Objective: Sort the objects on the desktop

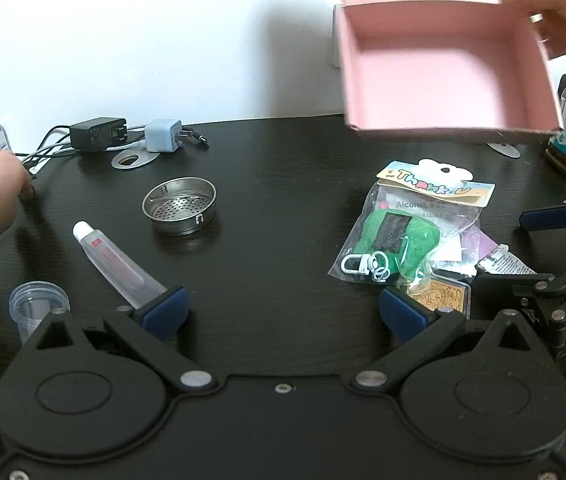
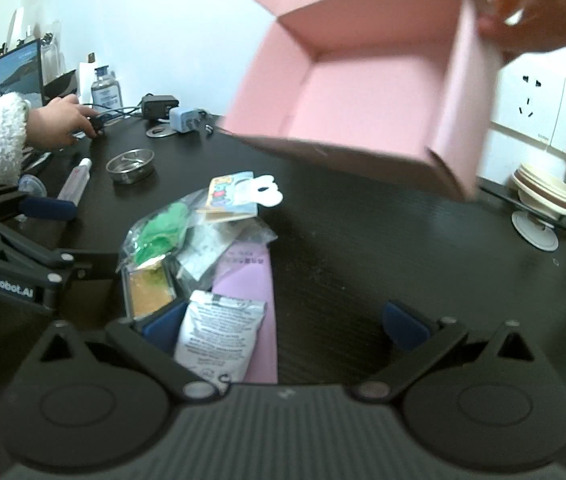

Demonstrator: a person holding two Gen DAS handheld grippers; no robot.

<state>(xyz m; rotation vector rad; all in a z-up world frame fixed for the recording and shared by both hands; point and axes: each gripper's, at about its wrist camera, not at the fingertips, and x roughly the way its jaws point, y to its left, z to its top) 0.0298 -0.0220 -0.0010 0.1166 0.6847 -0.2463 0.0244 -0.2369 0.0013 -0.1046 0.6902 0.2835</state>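
Pink box (image 1: 443, 80) was held tilted above the dark table (image 1: 275, 208) by a hand (image 1: 563, 20) at two o'clock. Left gripper (image 1: 283, 312) and right gripper (image 2: 287, 328) both gaped, grasping nothing.

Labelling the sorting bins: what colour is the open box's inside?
Pink; the open box shows it best in the left wrist view.

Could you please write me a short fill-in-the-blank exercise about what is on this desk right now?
1. The open box held above the desk by a hand is ___ in colour.
2. The perforated metal strainer rests on the ___ desk.
3. Inside the clear bag lies a ___ felt item.
4. Both the left gripper and the right gripper are ___, holding nothing.

Missing words: pink; black; green; open
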